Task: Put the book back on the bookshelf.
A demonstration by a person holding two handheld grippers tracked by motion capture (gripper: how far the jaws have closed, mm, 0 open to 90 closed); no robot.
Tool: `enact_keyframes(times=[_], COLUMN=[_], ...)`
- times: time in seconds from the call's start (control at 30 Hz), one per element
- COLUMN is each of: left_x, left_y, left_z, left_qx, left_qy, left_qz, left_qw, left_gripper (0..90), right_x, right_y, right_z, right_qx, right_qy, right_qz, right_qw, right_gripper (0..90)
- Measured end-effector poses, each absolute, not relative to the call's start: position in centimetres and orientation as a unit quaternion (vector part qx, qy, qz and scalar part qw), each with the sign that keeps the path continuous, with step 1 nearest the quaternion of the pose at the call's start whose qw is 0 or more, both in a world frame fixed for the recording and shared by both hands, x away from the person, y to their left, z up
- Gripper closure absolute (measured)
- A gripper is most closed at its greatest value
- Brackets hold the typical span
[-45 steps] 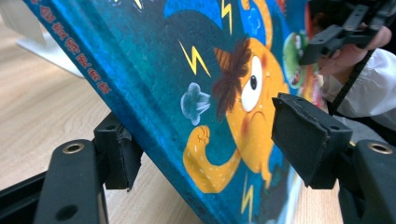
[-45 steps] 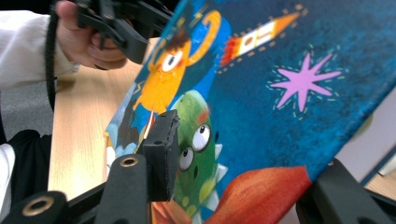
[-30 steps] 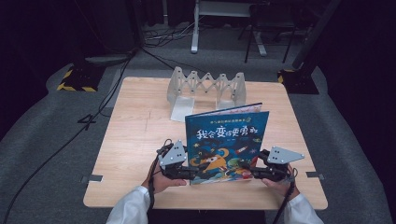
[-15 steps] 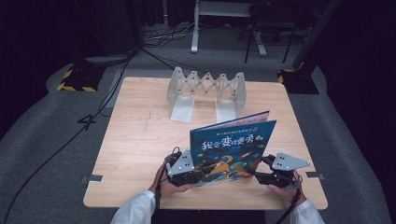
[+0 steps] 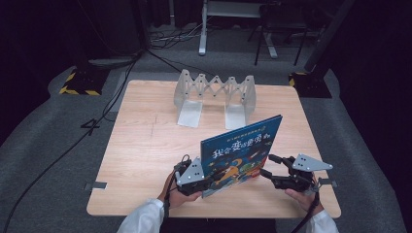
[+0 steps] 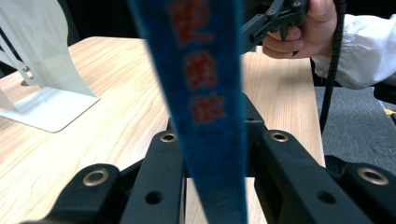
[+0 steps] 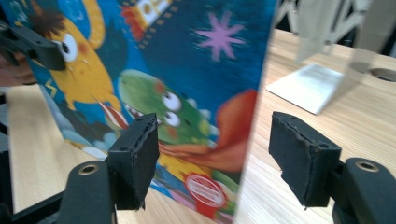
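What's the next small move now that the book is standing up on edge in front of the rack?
Probably draw the right gripper clear of the book: its jaws have just been opening and stand apart either side of the book's edge, pads off it. The left gripper is clamped on the other edge and holds the book upright, so it could then carry it toward the rack.

Book upright at the near edge of my bench, between my two tongs.
The book (image 5: 241, 150) stands on the bench (image 5: 141, 160); my left tongs (image 5: 214, 175) sit at its left end, my right tongs (image 5: 267, 167) at its right end. Behind it, toward the far edge, stands the folding rack (image 5: 214, 94).
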State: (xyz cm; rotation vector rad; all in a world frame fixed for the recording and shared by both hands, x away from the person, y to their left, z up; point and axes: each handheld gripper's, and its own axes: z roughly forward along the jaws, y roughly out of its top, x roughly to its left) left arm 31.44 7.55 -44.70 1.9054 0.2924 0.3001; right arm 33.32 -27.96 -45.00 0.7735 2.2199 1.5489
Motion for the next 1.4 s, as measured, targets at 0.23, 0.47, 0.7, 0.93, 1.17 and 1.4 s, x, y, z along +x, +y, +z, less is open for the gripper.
enact_keyframes(times=[0.23,0.47,0.7,0.93,1.17,1.4], left_x=[31.8,31.9,31.7,31.5,31.7,31.8], left_y=[7.6,7.5,7.4,7.4,7.5,7.3], left_z=[-44.7,-44.5,-43.7,-43.0,-42.6,-42.2], left_qx=[0.807,0.803,0.795,0.785,0.772,0.776], left_qy=[0.129,0.124,0.119,0.12,0.124,0.118], left_qz=[0.13,0.14,0.153,0.164,0.161,0.17], left_qw=[0.562,0.567,0.575,0.585,0.602,0.596], left_gripper=[77.8,76.5,75.7,75.6,75.9,78.2], right_x=[34.0,33.8,33.9,33.8,33.8,33.8], right_y=[-26.4,-26.3,-26.1,-26.2,-26.4,-28.1], right_z=[-44.8,-44.8,-45.1,-45.3,-45.8,-46.8], right_qx=[0.279,0.286,0.29,0.292,0.298,0.321], right_qy=[0.785,0.782,0.775,0.773,0.779,0.784], right_qz=[0.525,0.517,0.519,0.519,0.507,0.487], right_qw=[0.177,0.198,0.213,0.218,0.216,0.214], right_gripper=[34.0,38.7,44.1,49.7,47.0,42.7])
